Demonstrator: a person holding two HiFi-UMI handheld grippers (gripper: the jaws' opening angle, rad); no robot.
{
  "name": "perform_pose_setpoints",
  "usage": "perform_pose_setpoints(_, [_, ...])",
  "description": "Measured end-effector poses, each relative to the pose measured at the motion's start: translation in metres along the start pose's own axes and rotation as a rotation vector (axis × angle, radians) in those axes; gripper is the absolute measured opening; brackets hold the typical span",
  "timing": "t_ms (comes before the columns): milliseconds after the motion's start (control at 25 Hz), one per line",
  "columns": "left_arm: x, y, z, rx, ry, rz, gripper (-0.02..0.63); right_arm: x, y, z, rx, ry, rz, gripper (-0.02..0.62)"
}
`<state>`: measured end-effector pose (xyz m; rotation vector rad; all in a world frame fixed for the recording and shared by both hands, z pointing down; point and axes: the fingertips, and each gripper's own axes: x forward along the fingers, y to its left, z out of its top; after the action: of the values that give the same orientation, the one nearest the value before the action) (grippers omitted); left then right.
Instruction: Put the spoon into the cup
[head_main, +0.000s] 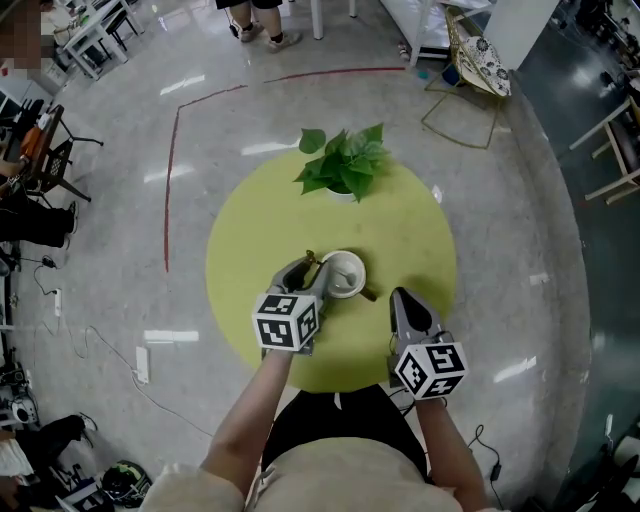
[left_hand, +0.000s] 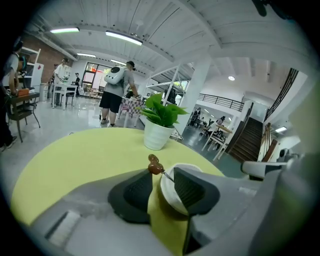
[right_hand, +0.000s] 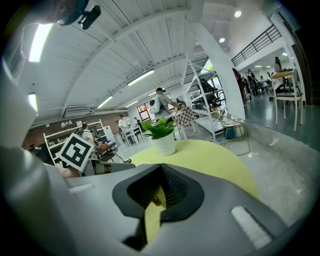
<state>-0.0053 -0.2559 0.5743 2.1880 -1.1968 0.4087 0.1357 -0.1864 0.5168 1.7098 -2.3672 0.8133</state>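
Observation:
A white cup (head_main: 345, 272) stands near the middle of the round yellow-green table (head_main: 245, 250). The spoon (head_main: 312, 258) leans in it, its brown handle end sticking out over the left rim. My left gripper (head_main: 308, 270) is right at the cup's left side. In the left gripper view its jaws stand open around the spoon's brown knob (left_hand: 155, 165) and the cup (left_hand: 167, 191); the pads do not press on either. My right gripper (head_main: 398, 296) rests to the cup's right, jaws together and empty, with only a thin sliver of table showing between its pads (right_hand: 172, 192).
A potted green plant (head_main: 342, 165) in a white pot stands at the table's far side, behind the cup. A small dark brown thing (head_main: 369, 294) lies on the table by the cup's right. People, chairs and racks stand on the floor beyond the table.

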Motion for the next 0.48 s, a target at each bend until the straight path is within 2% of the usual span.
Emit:
perform_pose_setpoints(320, [-0.009,0.004,-0.009,-0.015,0.015,0.013,0.143,-0.005,0.007,-0.005,-0.004,-0.002,0.005,0.000])
perform_pose_setpoints(480, [-0.013,0.005,-0.014,-0.033,0.019,0.017,0.172,-0.009,0.011,-0.007,-0.003,-0.005,0.003,0.000])
